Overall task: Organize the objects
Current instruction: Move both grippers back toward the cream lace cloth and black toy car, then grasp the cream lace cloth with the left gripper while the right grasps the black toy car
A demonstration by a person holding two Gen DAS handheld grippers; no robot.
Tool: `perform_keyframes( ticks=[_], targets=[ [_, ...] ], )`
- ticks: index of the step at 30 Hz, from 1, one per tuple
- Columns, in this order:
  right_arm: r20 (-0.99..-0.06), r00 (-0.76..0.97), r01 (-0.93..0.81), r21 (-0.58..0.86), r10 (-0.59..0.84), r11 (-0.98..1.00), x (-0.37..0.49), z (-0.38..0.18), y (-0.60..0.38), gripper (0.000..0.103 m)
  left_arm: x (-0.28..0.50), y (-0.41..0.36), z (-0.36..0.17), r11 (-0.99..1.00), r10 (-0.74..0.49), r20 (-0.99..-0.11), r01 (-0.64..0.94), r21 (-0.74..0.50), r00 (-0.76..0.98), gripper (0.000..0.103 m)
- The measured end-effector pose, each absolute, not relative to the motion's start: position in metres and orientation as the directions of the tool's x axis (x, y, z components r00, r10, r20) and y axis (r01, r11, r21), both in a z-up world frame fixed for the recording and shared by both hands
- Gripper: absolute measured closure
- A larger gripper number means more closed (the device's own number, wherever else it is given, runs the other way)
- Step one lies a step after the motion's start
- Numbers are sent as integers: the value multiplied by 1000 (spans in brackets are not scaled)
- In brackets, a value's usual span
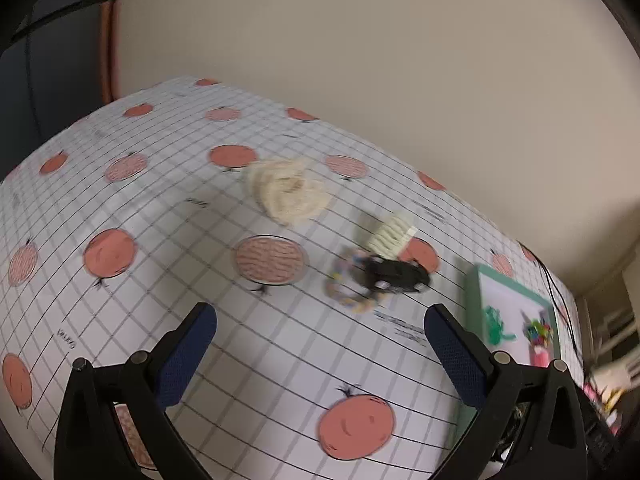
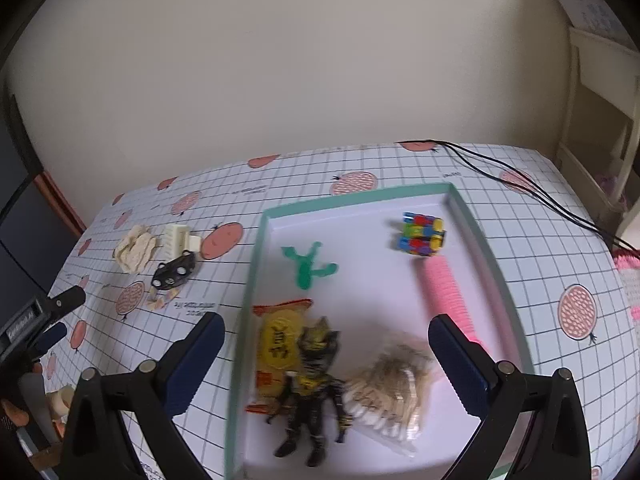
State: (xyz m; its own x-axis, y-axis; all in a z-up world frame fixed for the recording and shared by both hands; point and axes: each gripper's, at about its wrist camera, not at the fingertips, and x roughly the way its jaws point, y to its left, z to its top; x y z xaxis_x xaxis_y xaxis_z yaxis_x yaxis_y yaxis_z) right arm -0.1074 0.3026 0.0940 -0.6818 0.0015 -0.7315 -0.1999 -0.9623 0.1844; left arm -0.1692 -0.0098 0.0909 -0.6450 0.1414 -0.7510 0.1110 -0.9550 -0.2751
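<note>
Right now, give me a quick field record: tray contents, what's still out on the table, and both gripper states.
tray: green-rimmed tray, white inside
in tray: green cactus toy; colourful block toy; pink comb; yellow snack packet; black action figure; bag of wooden sticks
on table, outside tray: black toy car; cream hair clip; crumpled cream cloth; beaded ring, under the car
left gripper: open, empty
right gripper: open, empty, above tray

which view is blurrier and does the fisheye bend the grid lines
Left wrist view: blurrier, the toy car and beaded bracelet smear; tablecloth grid bows strongly. Right wrist view: sharper, though the action figure is soft; grid curves toward the edges.
</note>
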Motion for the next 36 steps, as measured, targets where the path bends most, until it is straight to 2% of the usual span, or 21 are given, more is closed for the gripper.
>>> perform_keyframes(
  ticks=[12, 19, 23, 29, 33, 36],
  targets=[
    [-705, -703, -106, 233, -93, -967, -130, 97, 246, 0, -180, -52, 83, -949, 95, -759, 172, -264, -644, 0],
    [-713, -692, -28, 181, -112, -983, -152, 100, 214, 1, -204, -77, 72, -937, 91, -786, 213, -275, -612, 0],
    [-715, -685, -10, 207, -144, -978, -168, 98, 207, 2, -224, -83, 65, -945, 92, -796, 199, -259, -599, 0],
    [-744, -645, 3, 223, -172, -975, -197, 79, 193, 6, -255, -82, 56, -943, 112, -797, 189, -273, -593, 0],
    [-761, -617, 18, 240, -199, -971, -217, 65, 186, 13, -276, -75, 51, -949, 131, -795, 158, -274, -593, 0],
    [-764, -607, 33, 249, -217, -968, -229, 58, 182, 15, -289, -67, 48, -958, 124, -793, 137, -252, -596, 5]
  ],
)
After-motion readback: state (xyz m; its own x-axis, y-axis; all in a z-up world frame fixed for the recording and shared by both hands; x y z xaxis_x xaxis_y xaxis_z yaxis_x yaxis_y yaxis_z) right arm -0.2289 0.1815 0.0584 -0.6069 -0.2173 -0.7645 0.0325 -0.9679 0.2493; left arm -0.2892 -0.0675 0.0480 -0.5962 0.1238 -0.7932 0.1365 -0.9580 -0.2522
